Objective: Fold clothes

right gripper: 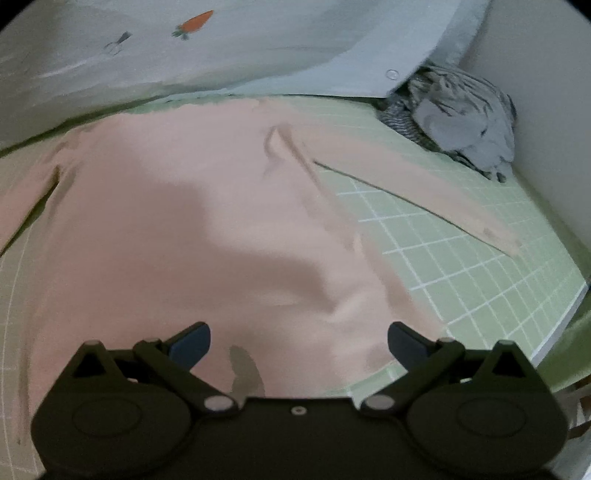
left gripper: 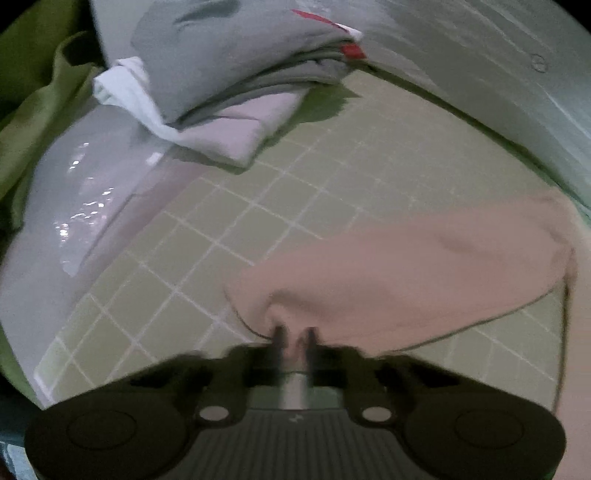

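Soft matt pink cloth (right gripper: pixel 177 229), smooth gridded green mat (right gripper: pixel 461 266), glossy plastic wrap (left gripper: pixel 81 192)

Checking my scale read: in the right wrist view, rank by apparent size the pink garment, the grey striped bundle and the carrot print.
1. pink garment, nearest the camera, so flattered
2. grey striped bundle
3. carrot print

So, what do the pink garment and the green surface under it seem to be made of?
The pink garment looks like soft, matte woven or knit fabric: it creases, drapes, and bunches where the left gripper pinches it. The green mat seems a stiff, flat cutting-mat type sheet, probably vinyl or rubber, with a printed white grid; the exact material is unclear.
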Action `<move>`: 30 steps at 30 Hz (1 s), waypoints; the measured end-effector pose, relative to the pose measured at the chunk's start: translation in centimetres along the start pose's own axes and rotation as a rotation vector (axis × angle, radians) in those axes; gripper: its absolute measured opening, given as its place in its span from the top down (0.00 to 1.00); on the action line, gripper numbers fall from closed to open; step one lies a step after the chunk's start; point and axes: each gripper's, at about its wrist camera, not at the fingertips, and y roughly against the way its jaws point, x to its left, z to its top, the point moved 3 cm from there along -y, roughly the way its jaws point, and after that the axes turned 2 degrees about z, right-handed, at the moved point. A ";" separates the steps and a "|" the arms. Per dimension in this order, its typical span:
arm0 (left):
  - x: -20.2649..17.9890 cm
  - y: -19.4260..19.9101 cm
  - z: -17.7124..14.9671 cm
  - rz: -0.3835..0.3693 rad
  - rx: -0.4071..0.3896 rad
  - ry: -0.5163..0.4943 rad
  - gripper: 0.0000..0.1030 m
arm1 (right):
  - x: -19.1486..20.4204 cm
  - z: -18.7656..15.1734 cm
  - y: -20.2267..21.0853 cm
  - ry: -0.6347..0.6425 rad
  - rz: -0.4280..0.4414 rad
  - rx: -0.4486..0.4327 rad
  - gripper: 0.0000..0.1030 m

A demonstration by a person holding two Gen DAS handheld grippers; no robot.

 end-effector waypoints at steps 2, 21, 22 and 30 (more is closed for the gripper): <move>-1.0 0.8 0.2 -0.020 -0.026 -0.035 0.94 | -1.0 0.2 -0.3 -0.011 -0.003 0.001 0.00; -26.8 10.8 -4.8 -0.338 -0.202 -0.292 0.94 | -15.6 3.4 -4.1 -0.084 -0.029 0.000 0.00; -29.0 11.7 -5.7 -0.380 -0.205 -0.318 0.94 | -16.8 3.7 -4.4 -0.088 -0.032 -0.001 0.00; -37.5 16.2 -14.5 -0.584 -0.155 -0.539 0.62 | -21.8 5.8 -7.4 -0.112 -0.028 0.016 0.00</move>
